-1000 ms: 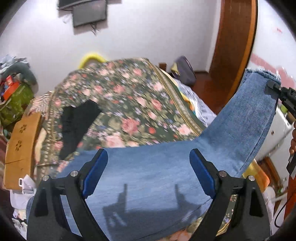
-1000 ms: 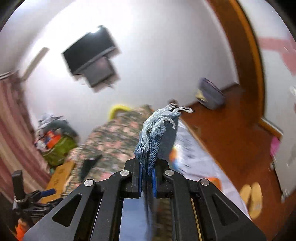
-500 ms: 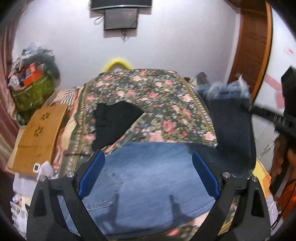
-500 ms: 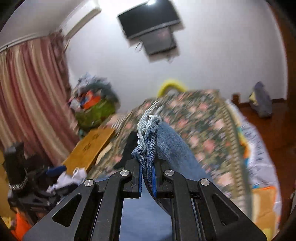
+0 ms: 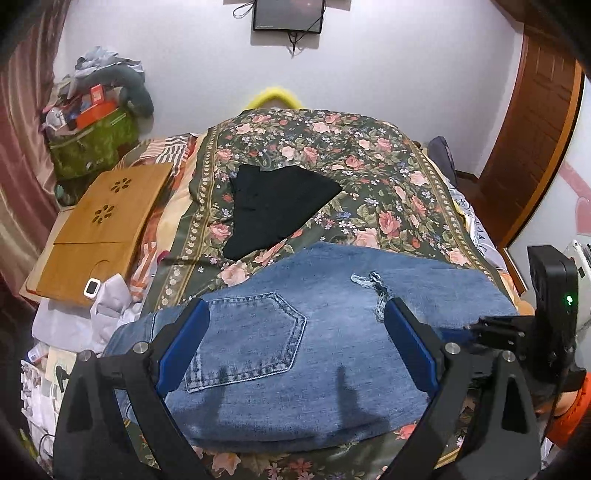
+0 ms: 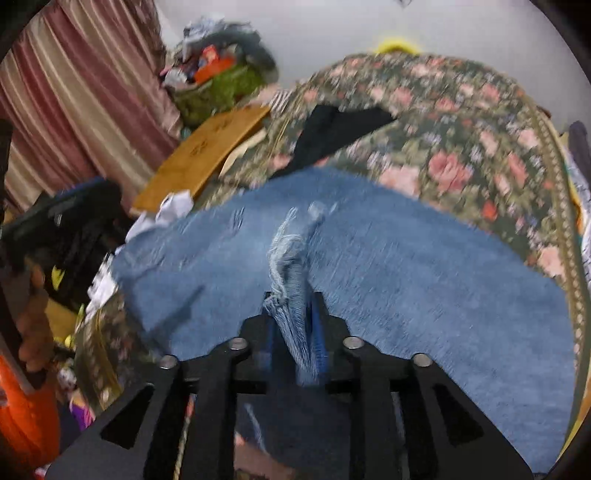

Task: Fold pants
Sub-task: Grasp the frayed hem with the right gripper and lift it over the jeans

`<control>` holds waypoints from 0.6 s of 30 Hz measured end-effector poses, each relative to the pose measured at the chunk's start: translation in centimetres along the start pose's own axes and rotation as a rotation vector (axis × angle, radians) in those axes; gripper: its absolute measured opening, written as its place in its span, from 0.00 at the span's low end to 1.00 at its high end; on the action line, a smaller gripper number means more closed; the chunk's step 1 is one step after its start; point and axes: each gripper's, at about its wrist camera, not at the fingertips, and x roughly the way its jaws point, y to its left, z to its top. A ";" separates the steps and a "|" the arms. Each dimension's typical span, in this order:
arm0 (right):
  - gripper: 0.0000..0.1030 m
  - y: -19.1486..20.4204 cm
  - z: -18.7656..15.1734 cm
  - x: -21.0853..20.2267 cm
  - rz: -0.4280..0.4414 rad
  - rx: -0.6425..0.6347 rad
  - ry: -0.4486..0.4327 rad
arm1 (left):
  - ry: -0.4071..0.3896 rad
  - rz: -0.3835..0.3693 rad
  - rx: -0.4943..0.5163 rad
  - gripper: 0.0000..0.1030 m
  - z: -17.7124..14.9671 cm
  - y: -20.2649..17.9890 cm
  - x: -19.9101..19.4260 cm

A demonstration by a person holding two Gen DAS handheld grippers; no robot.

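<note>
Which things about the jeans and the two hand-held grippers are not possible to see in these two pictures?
- Jeans, left wrist view: near edge hidden behind the left hand-held gripper.
- Frayed hem, right wrist view: motion blur; how much cloth sits in the right hand-held gripper is unclear.
- Jeans' layers: undersides face the floral bedspread, unseen.
- Black garment: its type cannot be told.

You have one pair of jeans [image 5: 332, 332] spread under your two grippers: the left gripper [image 5: 295, 347], its two blue pads wide apart over the denim, and the right gripper [image 6: 295, 332], its two pads pinching one frayed hem [image 6: 288, 266]. One back pocket [image 5: 247, 339] shows just inside your left finger. Beyond the fingertips lies one black garment [image 5: 273, 206] on one floral bedspread [image 5: 369, 166]. Left of the fingers sits one wooden lap tray [image 5: 99, 229], and one screen [image 5: 288, 14] hangs on the wall ahead.
</note>
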 end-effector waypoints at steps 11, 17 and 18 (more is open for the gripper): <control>0.51 -4.0 0.3 -8.3 -0.092 -0.003 -0.168 | 0.000 -0.015 0.090 0.94 3.0 -5.2 1.4; 0.62 -8.3 0.9 -11.7 -0.193 0.051 -0.269 | 0.032 -0.088 0.128 0.94 5.0 -9.6 3.8; 0.62 -9.0 0.9 -11.8 -0.204 0.060 -0.270 | 0.041 -0.095 0.137 0.94 5.2 -10.3 4.4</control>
